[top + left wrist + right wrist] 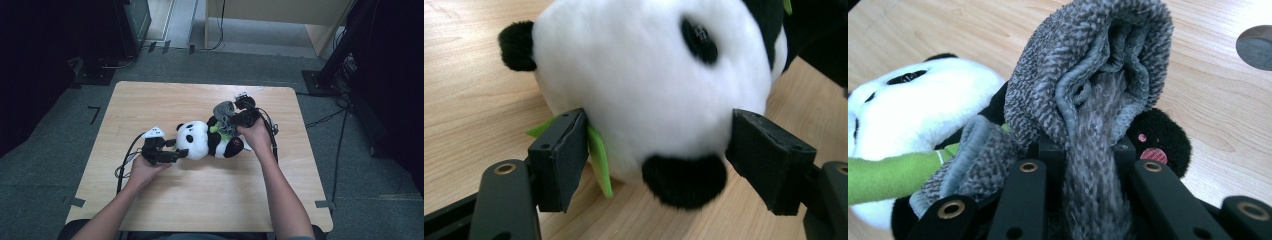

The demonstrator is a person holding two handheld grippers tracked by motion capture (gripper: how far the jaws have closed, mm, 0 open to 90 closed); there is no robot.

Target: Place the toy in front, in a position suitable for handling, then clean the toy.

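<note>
High view: a plush panda (pixel 207 140) lies on its side at the centre of a light wooden table (pixel 165 200), head toward frame left, body and black legs toward frame right. The left gripper (pixel 170 152), held in the person's left hand (pixel 145 170), sits at the left of the panda's head. The right gripper (pixel 235 117), held in the right hand (pixel 257 137), is above and right of the panda's body and carries a grey knitted sock (pixel 225 114), which rises from the toy's upper right side.

Left gripper view: the panda's white head (pixel 649 85) occupies the centre and upper frame, with one black ear (pixel 516 45) at upper left and another (pixel 684 180) at lower centre. The jaws stand spread on either side of the head; the right-hand pad is clear of the plush, and whether the left-hand pad touches it cannot be told. A green felt leaf (pixel 599 155) lies against the inner face of the left-hand pad.

Right gripper view: the jaws are clenched on the sock (pixel 1093 100), whose open cuff gapes at upper centre. The panda's face (pixel 913 110) is at left, a green plush stalk (pixel 893 175) at lower left, and a black paw with pink pads (pixel 1160 142) at right of the sock.
</note>
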